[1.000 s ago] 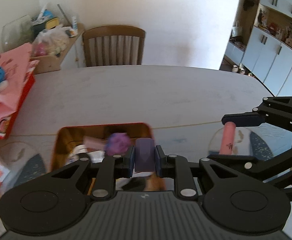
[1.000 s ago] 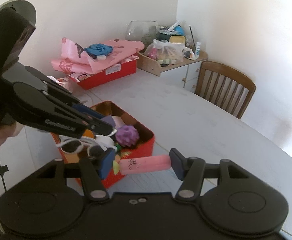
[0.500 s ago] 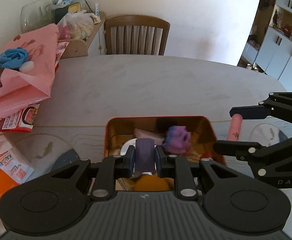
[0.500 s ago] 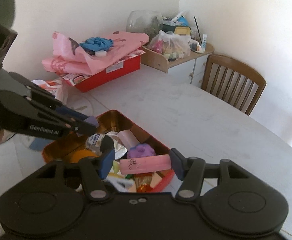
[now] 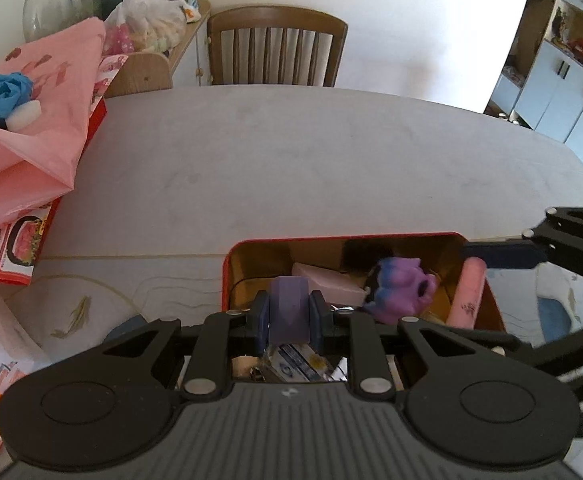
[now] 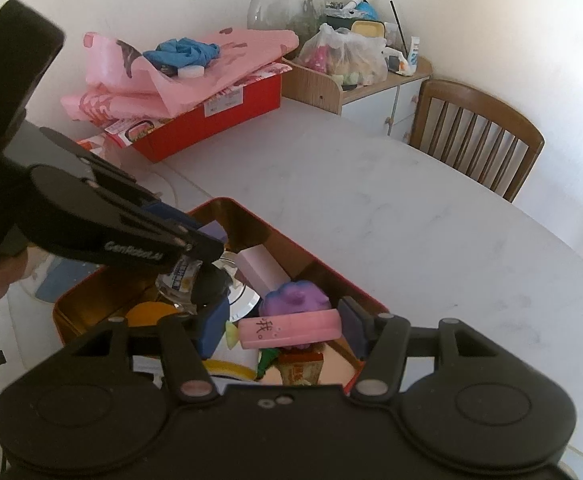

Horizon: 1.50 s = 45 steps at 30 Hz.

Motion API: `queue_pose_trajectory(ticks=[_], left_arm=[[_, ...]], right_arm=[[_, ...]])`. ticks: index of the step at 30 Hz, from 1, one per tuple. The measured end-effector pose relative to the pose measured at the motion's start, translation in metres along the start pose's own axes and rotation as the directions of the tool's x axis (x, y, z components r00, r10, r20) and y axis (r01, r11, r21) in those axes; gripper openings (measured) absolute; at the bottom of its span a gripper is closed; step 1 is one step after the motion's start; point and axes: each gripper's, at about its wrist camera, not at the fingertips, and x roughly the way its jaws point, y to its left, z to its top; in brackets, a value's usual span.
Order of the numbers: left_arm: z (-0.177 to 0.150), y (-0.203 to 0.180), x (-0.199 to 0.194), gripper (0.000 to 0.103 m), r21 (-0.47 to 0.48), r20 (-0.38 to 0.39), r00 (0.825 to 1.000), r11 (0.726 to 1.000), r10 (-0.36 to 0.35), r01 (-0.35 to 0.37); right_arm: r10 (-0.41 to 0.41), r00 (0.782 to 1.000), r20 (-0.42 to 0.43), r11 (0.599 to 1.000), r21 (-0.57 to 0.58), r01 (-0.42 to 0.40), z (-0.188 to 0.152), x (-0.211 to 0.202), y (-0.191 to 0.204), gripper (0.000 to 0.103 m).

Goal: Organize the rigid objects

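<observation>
two pieces carried over the red tin [image 5: 227,276] — neither yet dropped in

a purple block [image 5: 289,308] is pinched in the left gripper [image 5: 289,314] and a pink cylinder [image 6: 289,327] is clamped end to end in the right gripper [image 6: 283,330], both above the tin's open top. a purple toy [image 6: 293,298], a pink box [image 6: 261,266] and other bits are already seen inside — release of both pieces is judged to be what is left.
</observation>
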Motion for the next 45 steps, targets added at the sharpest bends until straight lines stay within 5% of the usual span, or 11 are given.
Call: queue_pose_trajectory(ticks=[15, 29, 34, 38, 45], left_arm=[[0.010, 0.003, 0.028, 0.020, -0.012, -0.043, 0.999, 1.000, 0.018, -0.019], [0.005, 0.006, 0.012, 0.022, -0.028, -0.026, 1.000, 1.000, 0.009, -0.009], [-0.003, 0.007, -0.009, 0.033, -0.049, 0.007, 1.000, 0.999, 0.003, -0.003], [-0.010, 0.005, -0.029, 0.061, -0.065, 0.046, 0.999, 0.998, 0.007, -0.004], [-0.025, -0.013, -0.070, 0.073, -0.031, 0.127, 0.991, 0.999, 0.029, -0.025]], right_arm=[[-0.027, 0.999, -0.039, 0.999, 0.018, 0.028, -0.003, 0.018, -0.001, 0.060], [0.004, 1.000, -0.013, 0.996, 0.092, -0.003, -0.004, -0.002, -0.007, 0.068], [0.026, 1.000, 0.002, 0.989, 0.142, -0.026, -0.009, -0.020, -0.010, 0.069], [0.031, 0.999, 0.032, 0.987, 0.160, -0.035, -0.016, -0.037, -0.008, 0.073], [0.043, 0.995, 0.085, 0.979, 0.195, -0.058, -0.023, -0.067, -0.006, 0.083]])
